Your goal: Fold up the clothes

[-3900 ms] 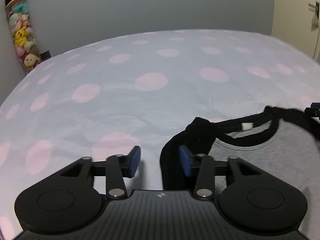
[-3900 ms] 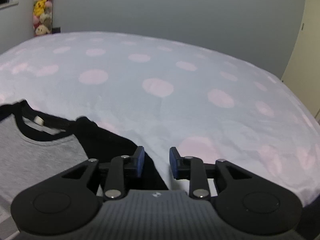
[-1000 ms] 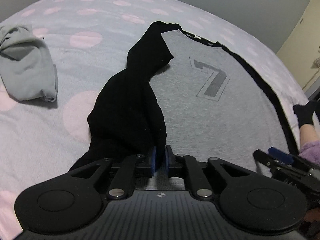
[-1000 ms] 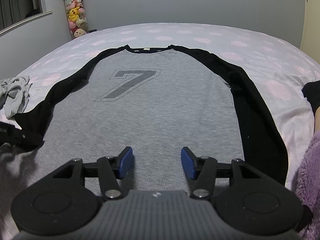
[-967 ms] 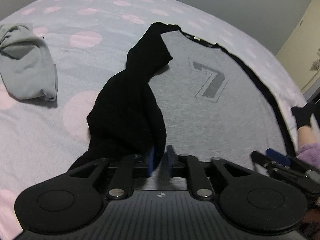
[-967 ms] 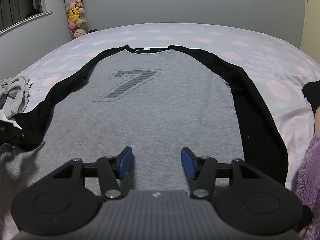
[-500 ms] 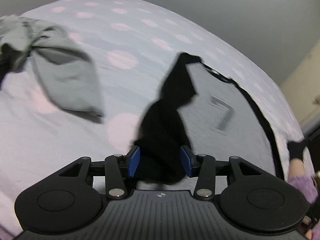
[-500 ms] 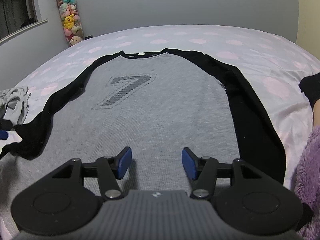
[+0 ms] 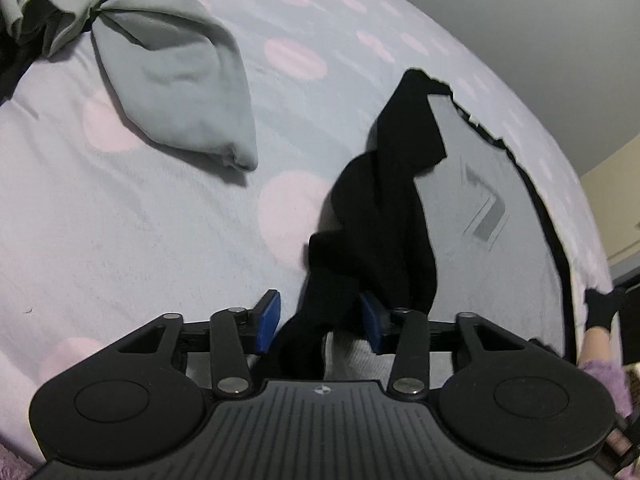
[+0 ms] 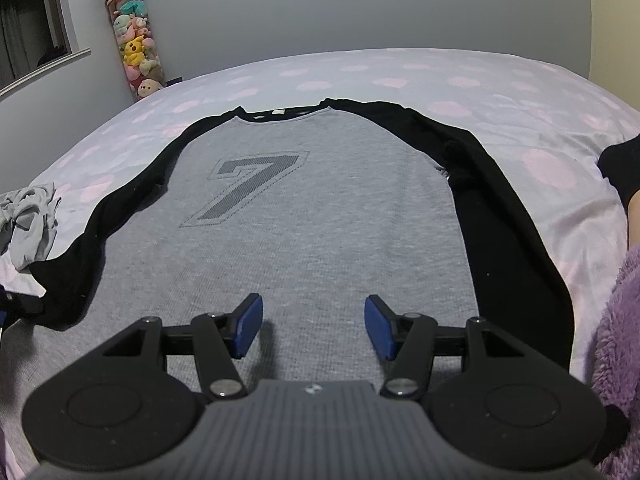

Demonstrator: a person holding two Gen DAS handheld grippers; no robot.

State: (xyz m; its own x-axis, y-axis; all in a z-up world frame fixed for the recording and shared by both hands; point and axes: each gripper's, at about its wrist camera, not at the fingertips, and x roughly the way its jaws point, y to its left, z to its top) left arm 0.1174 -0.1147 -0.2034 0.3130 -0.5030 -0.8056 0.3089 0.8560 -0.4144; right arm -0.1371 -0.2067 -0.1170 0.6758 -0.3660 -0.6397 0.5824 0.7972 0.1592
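The left gripper (image 9: 318, 322) is seen low over the bedspread (image 9: 132, 232), its two blue pads standing apart, with the black left sleeve (image 9: 376, 236) of the raglan shirt (image 10: 320, 216) lying between them. The jaws have just been closing, yet the left pad is clear of the cloth; whether the right pad touches the sleeve cannot be told, since the fabric covers part of it. The sleeve is bunched and twisted, and runs from the jaws away toward the shoulder.

The right gripper (image 10: 312, 330) is held over the lower hem area of the shirt's grey body, its jaws spread wide with nothing clasped between them. The shirt is laid flat, face up, directly ahead of this gripper, collar at the far end. One dark numeral 7 (image 10: 252, 184) is printed on the chest. Two black sleeves are counted: the right sleeve (image 10: 508, 220) is stretched straight down the shirt's side, the left one curved outward.

One crumpled grey garment (image 9: 172, 72) is seen on the bedspread, well apart from the shirt, on its left. A purple fleece sleeve (image 10: 616, 344) is visible at the right edge. Farthest off, one clear tube of plush toys (image 10: 134, 36) stands in the corner against the wall.
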